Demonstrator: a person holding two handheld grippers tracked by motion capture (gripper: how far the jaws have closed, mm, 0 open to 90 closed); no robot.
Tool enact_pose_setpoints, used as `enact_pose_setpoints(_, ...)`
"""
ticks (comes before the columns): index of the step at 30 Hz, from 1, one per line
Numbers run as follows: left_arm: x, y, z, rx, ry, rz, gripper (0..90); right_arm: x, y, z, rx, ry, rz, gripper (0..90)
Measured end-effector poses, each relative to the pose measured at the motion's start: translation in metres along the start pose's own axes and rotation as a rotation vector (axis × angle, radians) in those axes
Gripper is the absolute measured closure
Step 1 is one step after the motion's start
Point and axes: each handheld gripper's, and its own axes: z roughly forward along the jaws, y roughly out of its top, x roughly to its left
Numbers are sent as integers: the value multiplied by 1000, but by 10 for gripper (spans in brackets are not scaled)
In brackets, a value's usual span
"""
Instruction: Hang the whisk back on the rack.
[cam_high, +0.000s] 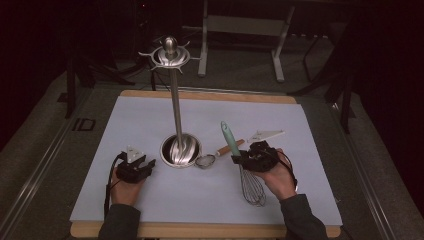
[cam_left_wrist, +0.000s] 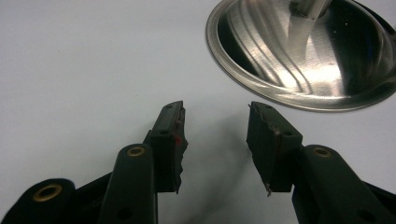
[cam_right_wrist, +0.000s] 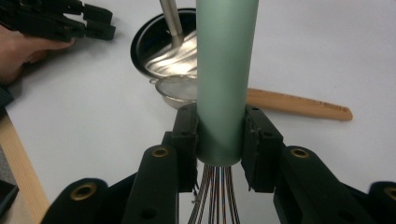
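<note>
Gripping the whisk (cam_high: 245, 165) by the lower end of its green handle, the right gripper (cam_high: 239, 159) has its jaws clamped on it, just right of the utensil stand (cam_high: 176, 107). A small strainer (cam_high: 205, 161) lies between whisk and stand base. The left gripper (cam_high: 148, 165), jaws apart and empty, rests just left of the base.

High view: above the near table edge, facing forward and down on the stand base (cam_high: 180, 150).
Left gripper view: close, low, base (cam_left_wrist: 303, 56) just ahead.
Right gripper view: close, base (cam_right_wrist: 163, 44) beyond.
Shared: the base.
</note>
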Motion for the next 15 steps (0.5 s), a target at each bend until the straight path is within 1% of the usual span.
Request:
enact_pose_setpoints(8,1,-1,-2,-18,-13,-6,567,5,4,-2,-47,5,-19,694)
enact_pose_setpoints(15,2,-1,-2,-23,-15,-11,567,10,9,-3,-82,5,-33,694)
